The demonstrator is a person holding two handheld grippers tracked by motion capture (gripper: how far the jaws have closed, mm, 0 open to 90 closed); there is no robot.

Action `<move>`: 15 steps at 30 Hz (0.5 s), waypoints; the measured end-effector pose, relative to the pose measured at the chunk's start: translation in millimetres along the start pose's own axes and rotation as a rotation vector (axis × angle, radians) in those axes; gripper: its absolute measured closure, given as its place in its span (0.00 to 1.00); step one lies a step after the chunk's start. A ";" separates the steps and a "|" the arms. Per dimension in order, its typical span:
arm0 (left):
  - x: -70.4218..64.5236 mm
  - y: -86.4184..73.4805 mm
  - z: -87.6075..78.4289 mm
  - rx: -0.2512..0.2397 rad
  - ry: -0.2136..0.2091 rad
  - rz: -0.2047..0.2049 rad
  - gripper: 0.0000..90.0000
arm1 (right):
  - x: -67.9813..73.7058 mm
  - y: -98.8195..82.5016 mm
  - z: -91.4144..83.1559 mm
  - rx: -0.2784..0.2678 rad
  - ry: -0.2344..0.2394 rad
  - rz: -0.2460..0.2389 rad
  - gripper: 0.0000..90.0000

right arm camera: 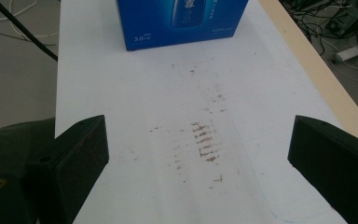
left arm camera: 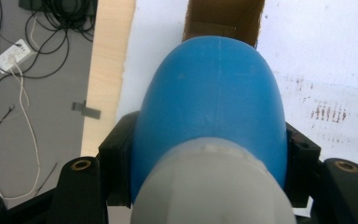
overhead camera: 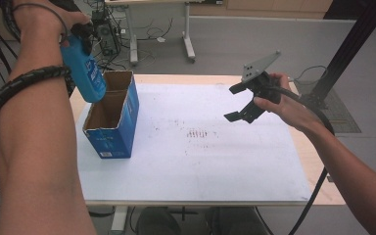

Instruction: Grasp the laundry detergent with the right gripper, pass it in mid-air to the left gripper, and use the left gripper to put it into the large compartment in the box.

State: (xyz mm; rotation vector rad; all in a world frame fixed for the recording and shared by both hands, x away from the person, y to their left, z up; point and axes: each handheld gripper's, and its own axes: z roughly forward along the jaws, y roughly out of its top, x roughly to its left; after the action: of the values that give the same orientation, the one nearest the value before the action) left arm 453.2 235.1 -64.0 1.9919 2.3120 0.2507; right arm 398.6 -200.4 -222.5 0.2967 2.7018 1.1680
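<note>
left tongs (overhead camera: 83, 36): clamped on blue bottle (overhead camera: 84, 71), bottle hanging base-down from them over the open blue box (overhead camera: 112, 128) at the table's (overhead camera: 200, 166) far left | right tongs (overhead camera: 241, 101): apart, holding nothing, raised above table's right side, well apart from bottle

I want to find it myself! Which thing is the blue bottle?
Look at the white table top, then its left side, where an open blue cardboard box stands. The blue bottle hangs bottom-down over that box, gripped by the left claw; it is smooth and rounded, not boxy.
</note>
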 end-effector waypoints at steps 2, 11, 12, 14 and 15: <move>-0.8 -0.6 4.0 0.003 -0.001 0.004 0.41 | 0.9 -0.7 -0.4 0.002 0.000 0.001 0.06; -3.4 -2.9 19.6 0.002 -0.005 0.009 0.41 | 2.7 -2.6 -3.1 0.000 -0.005 0.004 0.06; -4.0 -3.2 22.3 0.002 -0.004 0.010 0.41 | 2.8 -2.7 -3.1 -0.001 -0.006 0.003 0.06; -4.9 -3.7 25.7 0.002 -0.003 0.007 0.41 | 3.1 -3.3 -2.9 -0.001 -0.005 0.003 0.06; -4.7 -3.7 28.0 0.007 -0.001 0.017 0.41 | 3.1 -3.4 -2.9 0.000 -0.005 0.003 0.06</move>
State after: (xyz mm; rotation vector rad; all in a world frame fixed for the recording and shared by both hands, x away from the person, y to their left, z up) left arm 455.0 231.9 -92.5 2.0152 2.2997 0.2427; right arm 394.5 -203.9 -223.3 0.3032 2.6985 1.1661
